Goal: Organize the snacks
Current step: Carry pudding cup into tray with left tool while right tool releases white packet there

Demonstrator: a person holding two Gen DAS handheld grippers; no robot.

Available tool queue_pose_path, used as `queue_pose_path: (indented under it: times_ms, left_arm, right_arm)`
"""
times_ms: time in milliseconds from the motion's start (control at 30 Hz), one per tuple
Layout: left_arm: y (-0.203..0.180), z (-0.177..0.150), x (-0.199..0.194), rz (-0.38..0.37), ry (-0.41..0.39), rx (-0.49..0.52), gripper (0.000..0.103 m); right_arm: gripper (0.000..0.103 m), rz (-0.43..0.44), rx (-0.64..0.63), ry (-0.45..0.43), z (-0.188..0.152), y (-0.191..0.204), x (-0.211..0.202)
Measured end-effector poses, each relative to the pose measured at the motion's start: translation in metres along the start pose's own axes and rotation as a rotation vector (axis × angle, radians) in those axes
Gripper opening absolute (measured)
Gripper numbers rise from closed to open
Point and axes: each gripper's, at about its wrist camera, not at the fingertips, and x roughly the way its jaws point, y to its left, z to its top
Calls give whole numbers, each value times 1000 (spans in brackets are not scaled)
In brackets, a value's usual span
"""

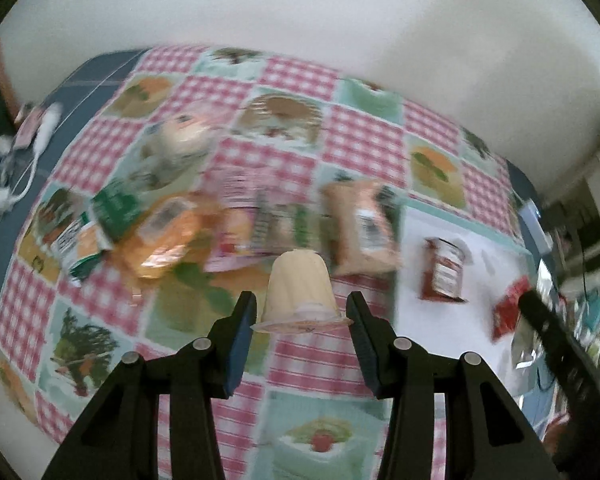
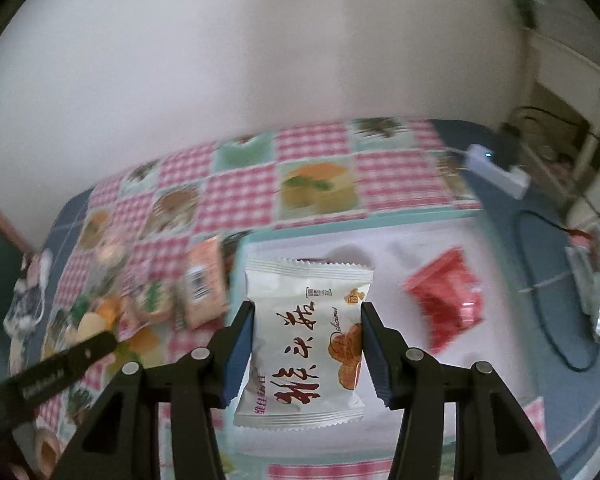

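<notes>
Nearest the left wrist camera, the left gripper (image 1: 300,312) was clamped on a small cream-coloured pudding cup of clear plastic (image 1: 298,292), its two black fingers with blue pads pressing the foil-lidded rim from both sides, the cup tipped with its base pointing away and lifted above the pink-checked, food-printed tablecloth (image 1: 316,356). In the right wrist view the right gripper (image 2: 308,320) likewise gripped a white, crimp-edged plastic snack packet printed with red characters and orange cookies (image 2: 304,344), held by its two side edges and raised over a white tray with a pale turquoise rim (image 2: 396,364). Beyond the pudding cup, a blurred heap of snack packets (image 1: 236,224) lay on the cloth, orange, green and pink wrappers overlapping one another, with a peach-coloured wrapped bar bearing a barcode (image 1: 360,228) at the heap's right end, just beside the tray's left edge. On the tray lay a dark red packet with a white label (image 1: 444,270) and, farther right, a crumpled bright red wrapper (image 2: 446,296), the two apart from each other. At the table's far right corner, a white box with a small lit dot (image 2: 496,168) sat on a blue surface, and a plain white wall (image 2: 236,60) stood behind everything.
</notes>
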Motion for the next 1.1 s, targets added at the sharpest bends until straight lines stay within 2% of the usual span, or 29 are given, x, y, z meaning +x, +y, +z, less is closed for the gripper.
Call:
queue_pose_path:
  times_ms: [333,467,600,667,700,767,833,867,933,1100]
  left_arm:
    - [-98,-27,5,-31,-4,240,48]
    - [-129,-40,14,-54,19,312,49]
    - [-141,-49,26,-55,54,347,49]
    - [-142,-50,29,-59,70,348,52]
    - [-141,-50,30,-57,69,343,63]
    - [-137,-47,29,-47,57,328,76]
    - [-130,-42,28,-41,49,299,77]
    - [-128,-41,28,-37,51,288,78]
    - [-117,-38,32,-9,64,245,82]
    - [-76,-28,48,92,124,70,83]
  right_arm:
    - [54,-144,218,0,5,-98,-10]
    - [54,-197,270,22,-2,-123,-6]
    - [55,-213,299,60,-8,-134,5]
    - [55,-217,298,93,-12,-136,15]
    - [55,-222,298,114,-15,-136,20]
    - [56,-230,300,164,-19,-137,30]
    - [59,-238,296,190,-24,-137,36]
    - [66,-241,291,202,-26,-136,38]
    - [74,-252,284,217,-28,-135,41]
    - [82,-269,260,253,-32,-130,49]
